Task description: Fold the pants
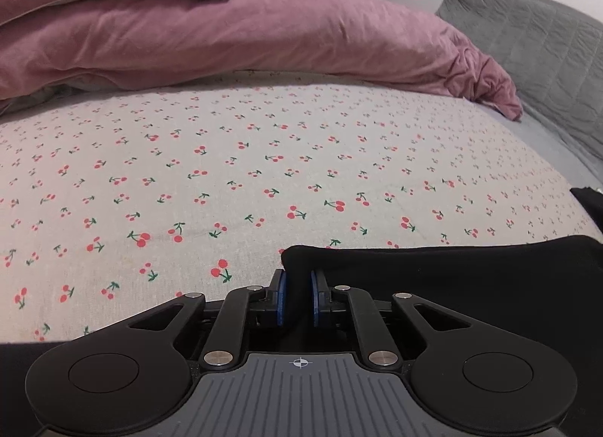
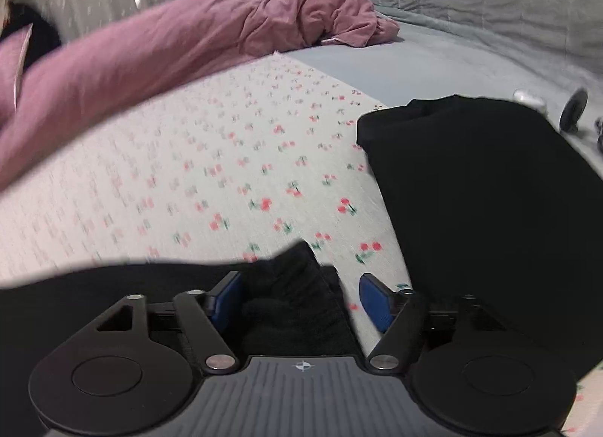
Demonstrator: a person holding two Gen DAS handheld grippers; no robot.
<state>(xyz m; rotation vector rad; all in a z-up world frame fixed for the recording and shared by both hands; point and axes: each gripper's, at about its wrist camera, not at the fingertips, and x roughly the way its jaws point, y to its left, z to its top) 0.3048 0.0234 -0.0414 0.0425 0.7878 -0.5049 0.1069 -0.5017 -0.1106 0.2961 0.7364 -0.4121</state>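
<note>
Black pants [image 1: 452, 278] lie on a cherry-print sheet [image 1: 264, 158], at the lower right of the left wrist view. My left gripper [image 1: 298, 278] is shut on their left corner, with a fold of black cloth pinched between the blue pads [image 1: 282, 286]. In the right wrist view, a large part of the pants [image 2: 490, 192] spreads across the right side, and a dark strip runs along the bottom left. My right gripper [image 2: 300, 280] stands open, its blue pads [image 2: 371, 297] wide apart. A pointed corner of black cloth lies between them, nearer the left pad.
A rumpled pink duvet [image 1: 226, 29] runs along the far side of the bed. A grey quilted cover [image 1: 546, 60] rises at the far right. Past the pants lie a small white object [image 2: 529, 97] and a dark round thing [image 2: 573, 109].
</note>
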